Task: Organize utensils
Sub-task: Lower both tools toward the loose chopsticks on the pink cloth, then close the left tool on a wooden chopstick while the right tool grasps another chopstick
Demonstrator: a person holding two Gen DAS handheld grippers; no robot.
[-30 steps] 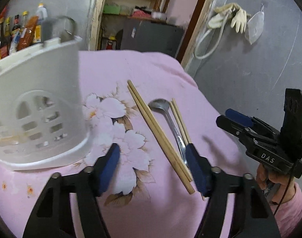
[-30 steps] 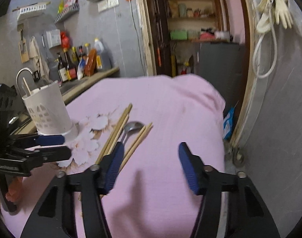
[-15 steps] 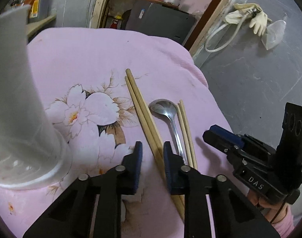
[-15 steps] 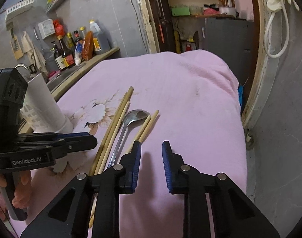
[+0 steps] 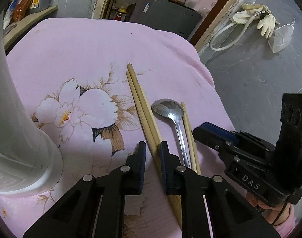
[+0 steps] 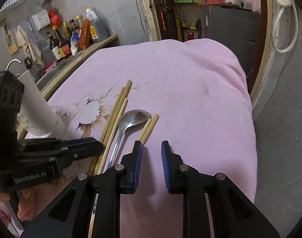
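Long wooden chopsticks [image 5: 143, 107] lie on the pink flowered cloth [image 5: 81, 45], with a metal spoon [image 5: 171, 113] and a shorter chopstick pair [image 5: 187, 127] to their right. My left gripper [image 5: 152, 148] is low over the long chopsticks, its jaws narrowed to a small gap around them, not clearly pinching. My right gripper [image 6: 151, 148] hovers just right of the short chopsticks [image 6: 149, 128], jaws narrowed with a gap and nothing between them. The spoon [image 6: 131, 119] and long chopsticks [image 6: 117, 113] also show in the right wrist view. A white utensil holder [image 5: 14, 123] stands at the left.
The cloth's right edge [image 6: 248, 107] drops off toward a grey floor. A counter with bottles [image 6: 71, 37] runs behind the holder [image 6: 38, 107]. A doorway with shelves [image 6: 200, 2] lies beyond the far edge.
Both grippers went from wide open to nearly closed. The left one moved forward and down over the long chopsticks, past the holder. The right one lowered beside the short chopsticks.
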